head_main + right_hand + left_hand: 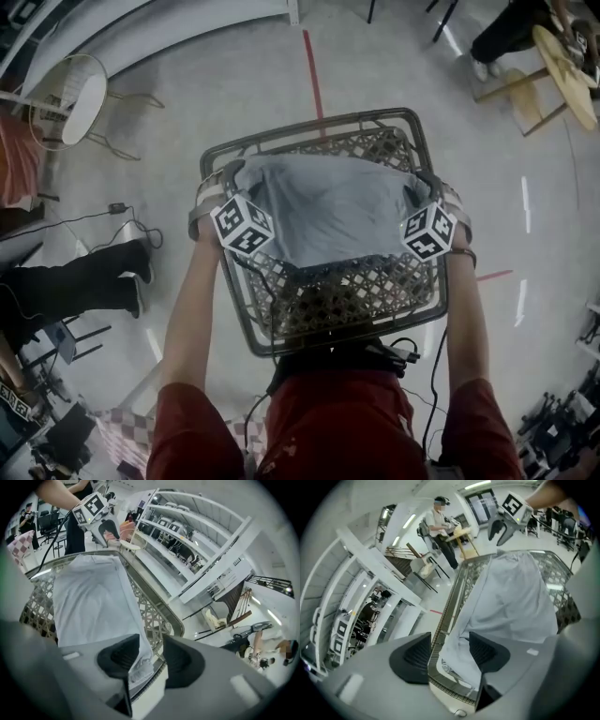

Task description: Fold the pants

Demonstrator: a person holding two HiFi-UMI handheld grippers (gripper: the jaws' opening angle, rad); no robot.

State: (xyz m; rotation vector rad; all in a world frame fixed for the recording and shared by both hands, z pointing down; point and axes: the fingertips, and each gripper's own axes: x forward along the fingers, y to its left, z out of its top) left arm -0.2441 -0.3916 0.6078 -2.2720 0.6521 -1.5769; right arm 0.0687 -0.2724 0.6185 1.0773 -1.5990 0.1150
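On one table, one pants

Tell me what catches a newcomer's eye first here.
Pale grey-blue fabric pants lie spread over a square metal lattice basket in the middle of the head view. The left tongs and the right tongs stand open at the pants' left and right ends, each with pants fabric between its parted jaws.

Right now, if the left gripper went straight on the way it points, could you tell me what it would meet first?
Most likely the grey pants: their corner lies between the open jaws of the left gripper, draped over the rim of the lattice table. Depth is hard to judge.
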